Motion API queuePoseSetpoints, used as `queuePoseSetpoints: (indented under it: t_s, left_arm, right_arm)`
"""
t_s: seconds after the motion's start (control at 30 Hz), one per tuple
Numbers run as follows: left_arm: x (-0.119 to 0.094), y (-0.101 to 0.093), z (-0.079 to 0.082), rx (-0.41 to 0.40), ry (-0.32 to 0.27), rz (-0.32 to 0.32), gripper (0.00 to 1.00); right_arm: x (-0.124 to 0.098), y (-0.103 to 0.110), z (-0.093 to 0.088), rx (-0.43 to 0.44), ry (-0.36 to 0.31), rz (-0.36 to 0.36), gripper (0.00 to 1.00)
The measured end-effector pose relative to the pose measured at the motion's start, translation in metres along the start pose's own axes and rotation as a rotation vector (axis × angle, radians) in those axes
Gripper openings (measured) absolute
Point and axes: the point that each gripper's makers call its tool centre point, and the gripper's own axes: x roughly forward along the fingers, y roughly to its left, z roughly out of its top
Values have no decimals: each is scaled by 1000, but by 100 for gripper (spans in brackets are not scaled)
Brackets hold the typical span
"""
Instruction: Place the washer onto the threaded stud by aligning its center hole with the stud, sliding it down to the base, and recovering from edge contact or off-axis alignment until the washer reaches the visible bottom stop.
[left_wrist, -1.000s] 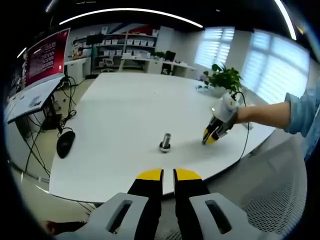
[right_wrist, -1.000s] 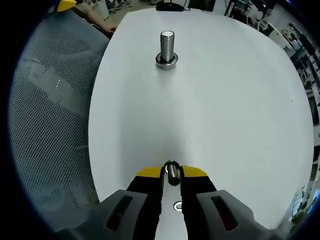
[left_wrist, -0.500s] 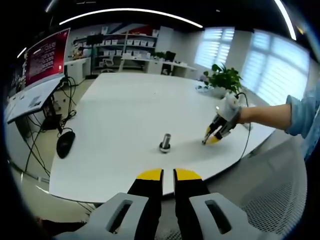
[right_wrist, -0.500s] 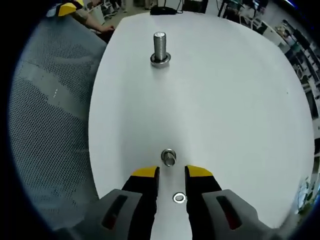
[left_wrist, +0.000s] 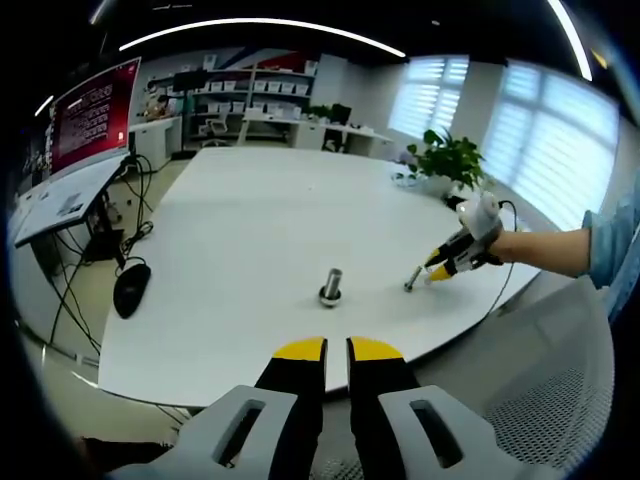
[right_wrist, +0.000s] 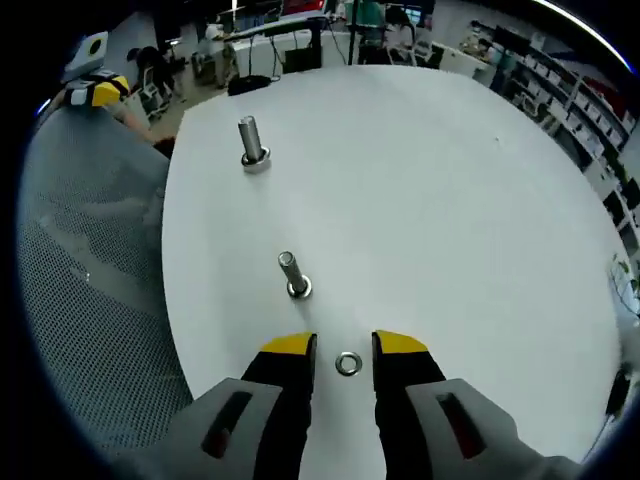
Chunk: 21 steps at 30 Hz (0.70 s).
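Left gripper view: the left gripper (left_wrist: 337, 348) rises at bottom centre, its yellow-tipped jaws nearly pressed together with nothing between them, hanging short of the table (left_wrist: 250, 210) edge. A stud (left_wrist: 331, 286) stands upright at mid-frame on the table. To its right a second stud (left_wrist: 412, 280) stands near the table edge, with the right gripper (left_wrist: 440, 270) just beside it, held by a hand (left_wrist: 500, 245) coming in from the right. A plant (left_wrist: 448, 158) sits at upper right, a mouse (left_wrist: 131, 283) at left.

Right gripper view: the right gripper (right_wrist: 343, 345) has its jaws spread, holding nothing. The washer (right_wrist: 348, 364) lies flat on the table (right_wrist: 450, 200) between the jaw tips. A stud (right_wrist: 292, 275) stands just above, at mid-frame. The other stud (right_wrist: 250, 145) stands at upper left. A mesh chair (right_wrist: 90, 330) fills the left side.
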Motion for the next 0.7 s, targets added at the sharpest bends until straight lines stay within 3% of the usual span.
queuePoseSetpoints:
  t_s: [0.37,0.7]
  left_arm:
    - [0,0,0,0,3,2,5]
    - [0,0,-1,-1,7,4,5]
  right_arm:
    - [4,-1,-24,176,-64,-18,24]
    - [11,-2,-28,151,-65,-41,22]
